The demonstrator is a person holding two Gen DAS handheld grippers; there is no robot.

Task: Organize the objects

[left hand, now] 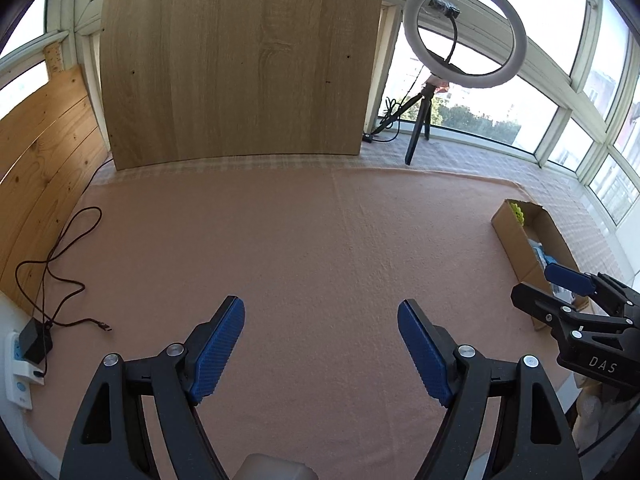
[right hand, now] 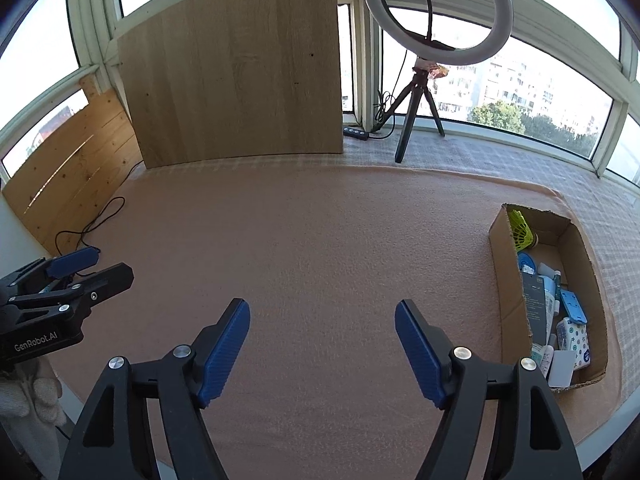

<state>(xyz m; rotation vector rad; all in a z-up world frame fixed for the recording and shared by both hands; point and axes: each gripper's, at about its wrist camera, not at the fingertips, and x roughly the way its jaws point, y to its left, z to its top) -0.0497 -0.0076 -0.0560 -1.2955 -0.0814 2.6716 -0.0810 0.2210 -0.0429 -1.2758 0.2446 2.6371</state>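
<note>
Both claws hang spread and empty over the pink fleece-covered surface, which suggests the sorting is finished or paused. The left claw has only bare cloth ahead of it. Ahead and to the right of the right claw lies the open brown cardboard box, holding a yellow-green shuttlecock, blue packets and white tubes. The left view shows little beyond the box's wall; only the right view looks into it.

Likely a home's glazed balcony, wraparound windows, pink blanket, ring light
</note>
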